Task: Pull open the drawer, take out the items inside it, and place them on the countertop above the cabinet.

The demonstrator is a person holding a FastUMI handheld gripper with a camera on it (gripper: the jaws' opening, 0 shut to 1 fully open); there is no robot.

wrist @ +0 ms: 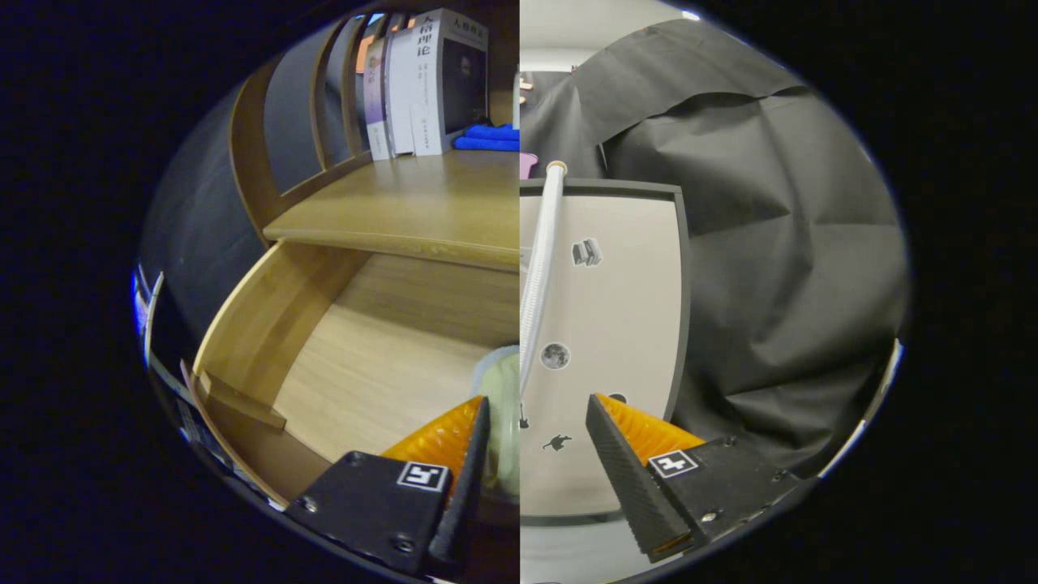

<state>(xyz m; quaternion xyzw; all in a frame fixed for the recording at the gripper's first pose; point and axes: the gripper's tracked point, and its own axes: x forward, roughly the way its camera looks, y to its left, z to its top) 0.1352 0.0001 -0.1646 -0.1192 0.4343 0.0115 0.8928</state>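
The wooden drawer (268, 324) stands pulled open below the wooden countertop (405, 203). A pale green, rounded item (501, 381) lies at the drawer's right side; only its left part shows, and the left finger covers its lower edge. My gripper (538, 399) is open above the drawer's front. Its left fingertip (480, 422) is right beside the green item, and whether it touches it I cannot tell. Nothing is pressed between the fingers. The drawer's bare wooden floor (373, 365) stretches away to the left of the item.
Upright books (426, 81) and a folded blue cloth (489, 138) sit at the back of the countertop against a curved wooden rail (251, 154). To the right stand a pale panel with small stickers (624, 308), a white ribbed hose (539, 259) and black cloth (770, 243).
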